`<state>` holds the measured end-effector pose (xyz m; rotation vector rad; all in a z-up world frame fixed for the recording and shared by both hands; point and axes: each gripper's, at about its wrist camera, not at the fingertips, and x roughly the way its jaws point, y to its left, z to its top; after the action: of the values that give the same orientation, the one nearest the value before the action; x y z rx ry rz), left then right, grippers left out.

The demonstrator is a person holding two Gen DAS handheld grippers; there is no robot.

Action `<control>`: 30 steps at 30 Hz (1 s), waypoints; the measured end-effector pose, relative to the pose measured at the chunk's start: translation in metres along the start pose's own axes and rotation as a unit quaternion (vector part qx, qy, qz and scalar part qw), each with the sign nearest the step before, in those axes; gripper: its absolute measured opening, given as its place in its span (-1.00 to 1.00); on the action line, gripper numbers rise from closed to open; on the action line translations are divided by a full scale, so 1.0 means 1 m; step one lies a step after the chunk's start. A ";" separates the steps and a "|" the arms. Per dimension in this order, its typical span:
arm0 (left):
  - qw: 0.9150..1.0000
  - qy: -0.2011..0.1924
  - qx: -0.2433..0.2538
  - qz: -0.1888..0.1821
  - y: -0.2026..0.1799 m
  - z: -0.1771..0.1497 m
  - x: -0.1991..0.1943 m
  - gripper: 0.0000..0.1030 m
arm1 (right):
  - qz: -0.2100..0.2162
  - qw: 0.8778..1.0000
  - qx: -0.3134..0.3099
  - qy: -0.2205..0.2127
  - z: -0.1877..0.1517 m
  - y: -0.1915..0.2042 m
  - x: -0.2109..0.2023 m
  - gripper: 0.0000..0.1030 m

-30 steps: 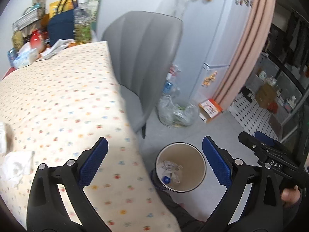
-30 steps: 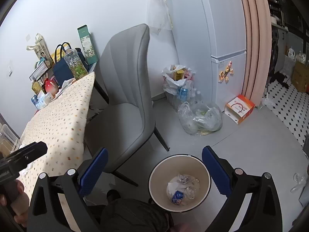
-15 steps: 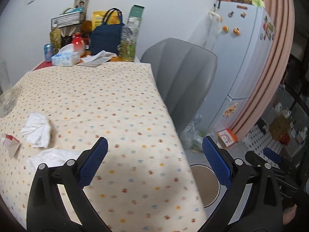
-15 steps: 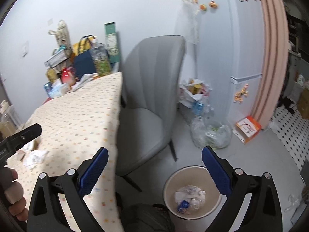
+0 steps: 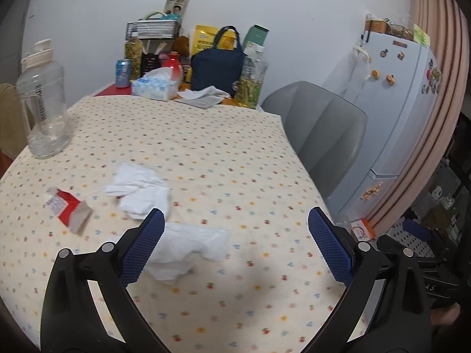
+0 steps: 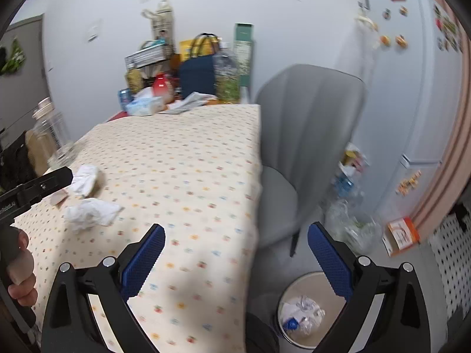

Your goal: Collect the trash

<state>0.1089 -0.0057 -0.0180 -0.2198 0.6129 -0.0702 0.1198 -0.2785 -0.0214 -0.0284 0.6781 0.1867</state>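
Two crumpled white tissues lie on the dotted tablecloth: one (image 5: 188,245) just ahead of my left gripper's left finger, another (image 5: 141,189) behind it. A red and white wrapper (image 5: 69,207) lies to their left. My left gripper (image 5: 235,244) is open and empty above the table. My right gripper (image 6: 235,257) is open and empty over the table's right edge. In the right wrist view the near tissue (image 6: 91,213) and the far tissue (image 6: 86,179) lie at the left. The round trash bin (image 6: 306,311), holding trash, stands on the floor below.
A clear water jug (image 5: 44,103) stands at the table's left. A tissue box (image 5: 156,86), a navy bag (image 5: 217,66), bottles and a can crowd the far end. A grey chair (image 6: 300,147) stands right of the table, with a fridge (image 6: 412,88) and bagged bottles (image 6: 350,223) beyond.
Both grippers have swung up and left from the bin toward the table. The tissues and wrapper have come into the left view, and the bin has dropped out of it.
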 end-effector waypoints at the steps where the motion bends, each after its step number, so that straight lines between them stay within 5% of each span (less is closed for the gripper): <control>1: 1.000 -0.002 -0.006 0.005 0.007 0.001 -0.002 0.88 | 0.009 1.000 -0.009 0.003 0.003 0.009 0.002 0.85; 16: 0.995 -0.006 -0.100 0.026 0.112 -0.010 -0.021 0.88 | 0.121 0.987 -0.103 0.004 0.018 0.110 0.016 0.85; 27: 0.991 -0.003 -0.126 0.052 0.155 -0.020 -0.018 0.87 | 0.144 0.983 -0.117 0.011 0.035 0.155 0.030 0.73; 30: 0.991 0.007 -0.124 0.056 0.162 -0.021 -0.009 0.70 | 0.151 0.981 -0.118 0.017 0.036 0.161 0.035 0.71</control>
<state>0.0893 0.1497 -0.0658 -0.4253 0.6469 0.1138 0.1394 -0.1112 -0.0097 -0.1577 0.6892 0.5589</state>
